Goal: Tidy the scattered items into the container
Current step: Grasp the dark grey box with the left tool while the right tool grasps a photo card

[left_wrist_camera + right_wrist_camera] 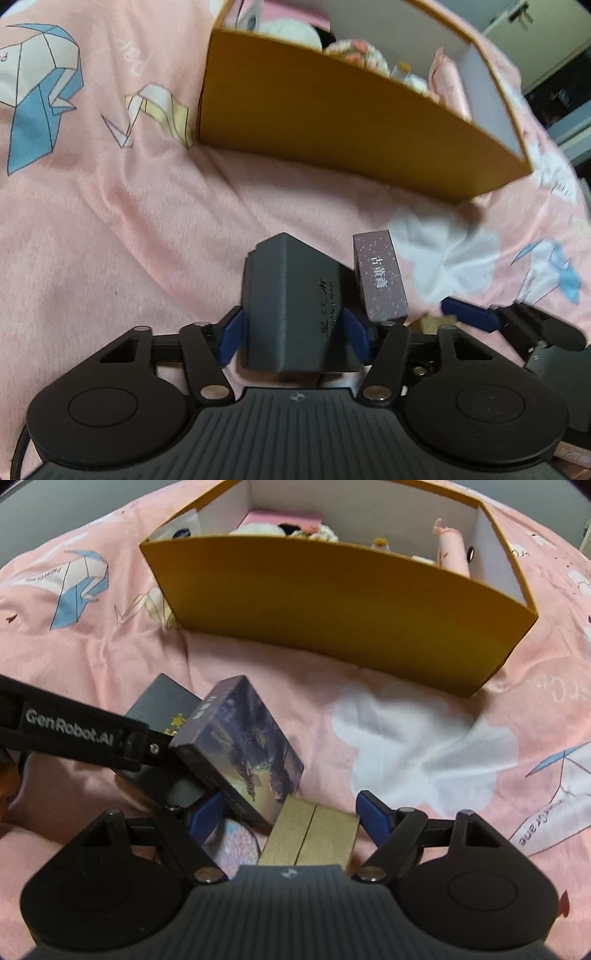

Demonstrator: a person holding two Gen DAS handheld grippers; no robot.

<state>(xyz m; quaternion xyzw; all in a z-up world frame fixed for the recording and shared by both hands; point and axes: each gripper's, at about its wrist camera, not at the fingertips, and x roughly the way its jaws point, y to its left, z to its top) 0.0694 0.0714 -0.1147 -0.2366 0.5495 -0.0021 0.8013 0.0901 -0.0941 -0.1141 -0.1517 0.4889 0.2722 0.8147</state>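
Several bits already sit in the orange box (332,590) on the bed (424,686). Left gripper (293,332) jaws clamp a grey box (291,302); right gripper (291,812) jaws apart around a tan box (314,830).

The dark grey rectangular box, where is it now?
The dark grey rectangular box sits between the left hand-held gripper fingers, beside the purple printed box, before the orange container.
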